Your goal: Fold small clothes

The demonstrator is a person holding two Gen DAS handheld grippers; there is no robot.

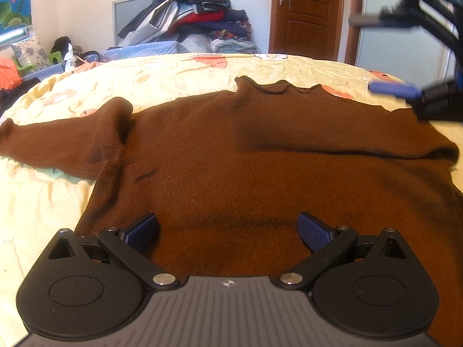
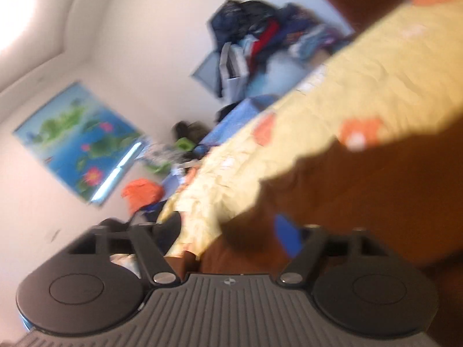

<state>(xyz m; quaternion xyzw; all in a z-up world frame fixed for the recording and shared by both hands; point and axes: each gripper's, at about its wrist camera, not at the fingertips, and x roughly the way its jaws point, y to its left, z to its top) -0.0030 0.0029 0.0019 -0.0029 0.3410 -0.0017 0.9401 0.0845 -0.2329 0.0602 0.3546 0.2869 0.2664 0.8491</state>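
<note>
Left tongs (image 1: pixel 228 232) wide over sweater (image 1: pixel 260 150) (empty); right tongs (image 1: pixel 385 55) open.

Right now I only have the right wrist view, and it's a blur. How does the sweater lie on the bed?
Observer: The brown sweater lies flat on the quilt, with one sleeve apparently folded across the chest.
Operator: And the other sleeve?
Observer: The other sleeve is spread out sideways, not folded.
Operator: Is the left gripper holding anything?
Observer: No. The left gripper is open over the hem, nothing between its pads.
</note>
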